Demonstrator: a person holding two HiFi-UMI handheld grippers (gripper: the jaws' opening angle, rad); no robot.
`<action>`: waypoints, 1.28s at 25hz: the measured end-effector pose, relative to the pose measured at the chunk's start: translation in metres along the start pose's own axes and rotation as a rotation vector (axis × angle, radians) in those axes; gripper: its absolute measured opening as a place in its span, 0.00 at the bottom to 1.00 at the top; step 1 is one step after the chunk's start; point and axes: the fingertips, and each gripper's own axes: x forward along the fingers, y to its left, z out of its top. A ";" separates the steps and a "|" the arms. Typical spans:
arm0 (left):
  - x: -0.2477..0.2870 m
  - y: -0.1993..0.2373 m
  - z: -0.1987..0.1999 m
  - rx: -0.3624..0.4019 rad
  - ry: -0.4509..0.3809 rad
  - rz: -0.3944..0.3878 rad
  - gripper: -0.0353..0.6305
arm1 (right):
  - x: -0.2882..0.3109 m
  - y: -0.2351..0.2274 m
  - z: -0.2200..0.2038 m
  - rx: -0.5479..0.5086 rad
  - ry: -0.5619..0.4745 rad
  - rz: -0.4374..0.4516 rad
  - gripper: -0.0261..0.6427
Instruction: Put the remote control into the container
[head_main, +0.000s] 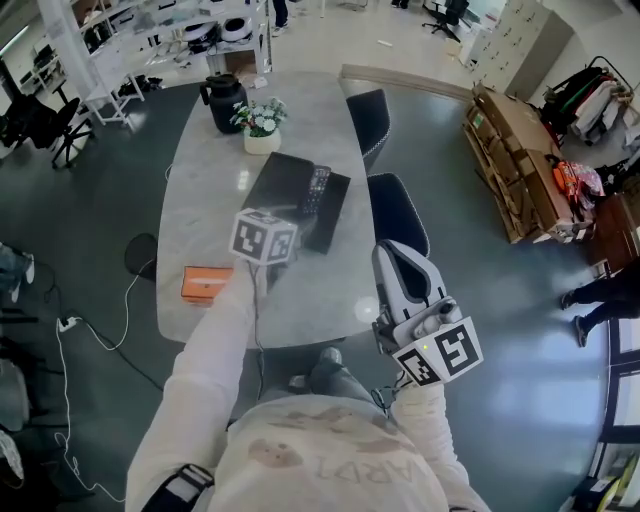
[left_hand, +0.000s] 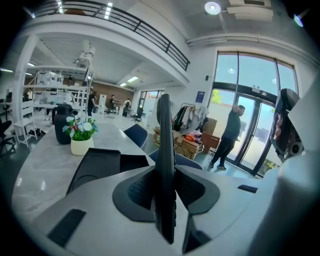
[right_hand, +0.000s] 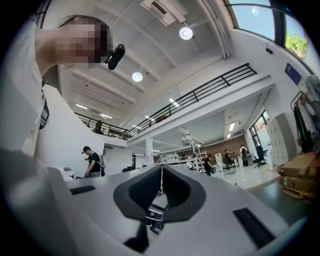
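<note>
Black plastic fills the middle of my left gripper view. The left gripper (left_hand: 165, 182) is clamped on the remote control (left_hand: 164, 130), which stands edge-on between the pads and reaches well past them. In my head view the remote shows over the right part of the black container (head_main: 280, 185), a shallow tray lying on the grey marbled table (head_main: 205, 215). I cannot tell whether the remote touches the tray or hangs just above it. The container sits near the table's middle. A white pot of flowers (head_main: 262, 130) and a black jug (head_main: 224, 100) stand beyond it at the far end, and an orange box (head_main: 207, 284) lies by the near left edge. My right gripper (right_hand: 161, 195) has its jaws pressed together with nothing between them. It is held off the table's near right corner, tilted up toward the hall and ceiling. A dark chair (head_main: 398, 210) stands just beside the table's right side.
</note>
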 end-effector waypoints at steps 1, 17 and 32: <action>0.006 0.004 0.001 0.001 0.010 0.005 0.22 | 0.003 -0.004 0.001 -0.001 0.000 0.002 0.07; 0.094 0.044 -0.011 -0.065 0.172 0.027 0.22 | 0.029 -0.070 -0.006 0.002 0.021 -0.010 0.07; 0.149 0.069 -0.036 -0.167 0.331 0.025 0.22 | 0.033 -0.116 -0.014 0.009 0.049 -0.051 0.07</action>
